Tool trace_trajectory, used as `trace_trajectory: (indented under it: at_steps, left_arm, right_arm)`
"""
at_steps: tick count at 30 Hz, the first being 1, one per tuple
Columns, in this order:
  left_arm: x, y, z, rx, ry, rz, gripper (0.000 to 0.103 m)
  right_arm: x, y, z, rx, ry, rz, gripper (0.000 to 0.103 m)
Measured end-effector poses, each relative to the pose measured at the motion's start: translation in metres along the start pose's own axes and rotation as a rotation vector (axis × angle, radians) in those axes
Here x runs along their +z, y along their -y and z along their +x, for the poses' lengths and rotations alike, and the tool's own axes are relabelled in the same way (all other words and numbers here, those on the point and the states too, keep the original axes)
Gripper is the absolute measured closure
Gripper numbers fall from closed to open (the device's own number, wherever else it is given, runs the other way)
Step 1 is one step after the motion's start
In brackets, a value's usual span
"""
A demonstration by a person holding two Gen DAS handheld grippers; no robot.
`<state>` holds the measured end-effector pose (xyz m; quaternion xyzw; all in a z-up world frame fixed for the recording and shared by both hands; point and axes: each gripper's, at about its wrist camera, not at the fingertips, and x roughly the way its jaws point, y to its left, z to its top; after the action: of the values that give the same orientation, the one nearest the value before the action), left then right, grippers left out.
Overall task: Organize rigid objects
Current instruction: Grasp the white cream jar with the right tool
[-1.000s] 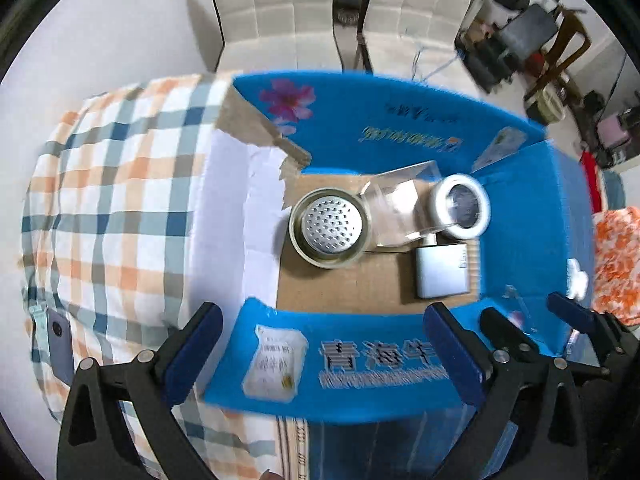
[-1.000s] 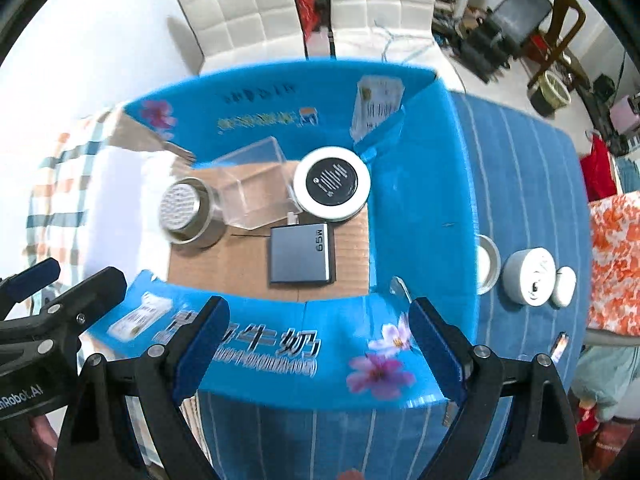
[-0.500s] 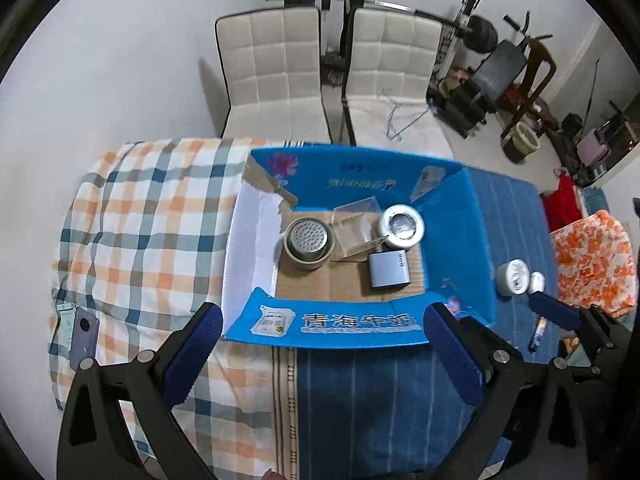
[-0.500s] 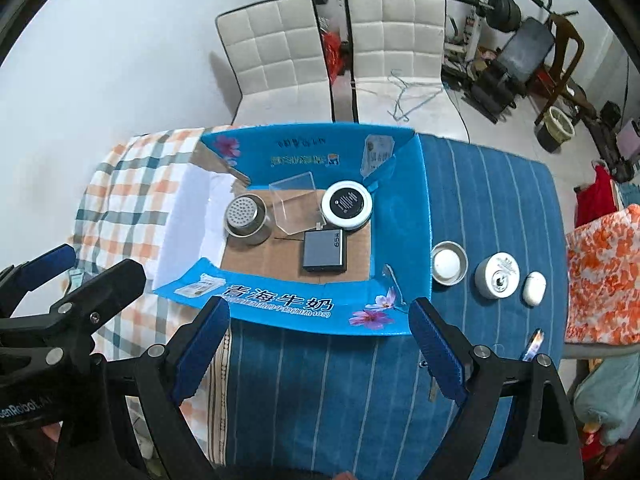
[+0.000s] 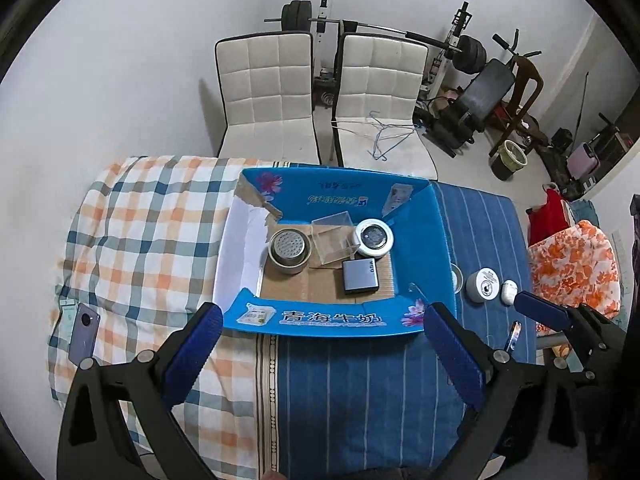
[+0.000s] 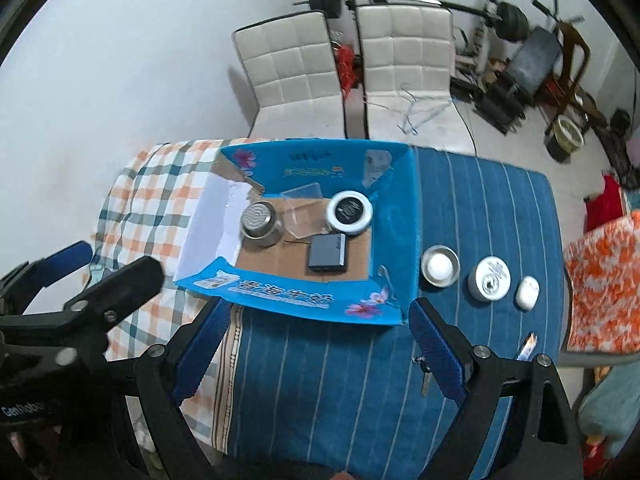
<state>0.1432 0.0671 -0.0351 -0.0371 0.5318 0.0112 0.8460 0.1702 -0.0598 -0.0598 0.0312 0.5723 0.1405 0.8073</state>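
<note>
Left wrist view: left claw [image 5: 318, 354] spread wide, empty, high above a worktop draped in a checked cloth [image 5: 148, 216] and a blue striped cloth [image 5: 360, 392]. Centred below, an open blue cardboard box [image 5: 416, 232], flaps folded out. On its brown floor: metal strainer cup [image 5: 289, 249] at left, clear plastic box [image 5: 333, 237] touching it, round white tin with dark lid [image 5: 373, 237] at right, grey flat box [image 5: 359, 276] nearer the camera. Right of the blue box, on the striped cloth: white round jar [image 5: 483, 284], white earbud case [image 5: 509, 291]. Phone [image 5: 83, 333] far left on the checked cloth.

Right wrist view: right claw [image 6: 316, 350] likewise splayed apart, holding nothing, above the near flap of the blue box. Same four items inside. Outside, well apart from the blue box's right wall: small metal dish [image 6: 440, 266], white jar, earbud case in a row. Key [image 6: 425, 380] near the right finger. Left claw visible at the left edge.
</note>
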Motion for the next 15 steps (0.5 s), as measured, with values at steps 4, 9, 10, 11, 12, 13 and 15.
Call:
trace_trajectory:
  at_steps: [4,9,10,11,12,13,15]
  left_arm:
    - [0.005,0.023,0.006,-0.013,-0.008,0.007,0.000]
    - [0.016,0.078,0.026,-0.048,-0.017,0.071,0.000]
    - [0.018,0.093,0.032,-0.062,-0.017,0.088,0.000]
    - [0.020,0.109,0.040,-0.075,-0.017,0.104,0.000]
    - [0.022,0.122,0.047,-0.079,-0.019,0.117,0.000]
    - [0.024,0.138,0.057,-0.084,-0.026,0.137,0.000]
    - [0.026,0.166,0.079,-0.080,-0.053,0.174,0.000]
  right_arm:
    - [0.001,0.050,0.003,-0.034,-0.002,0.085,0.010]
    - [-0.001,0.143,0.007,-0.110,-0.003,0.239,0.010]
    - [-0.002,0.168,0.012,-0.138,-0.006,0.278,0.010]
    - [-0.003,0.188,0.018,-0.155,-0.009,0.311,0.010]
    - [-0.004,0.202,0.023,-0.161,-0.013,0.332,0.010]
    - [-0.006,0.225,0.037,-0.174,-0.027,0.367,0.010]
    - [-0.008,0.256,0.068,-0.179,-0.066,0.411,0.010]
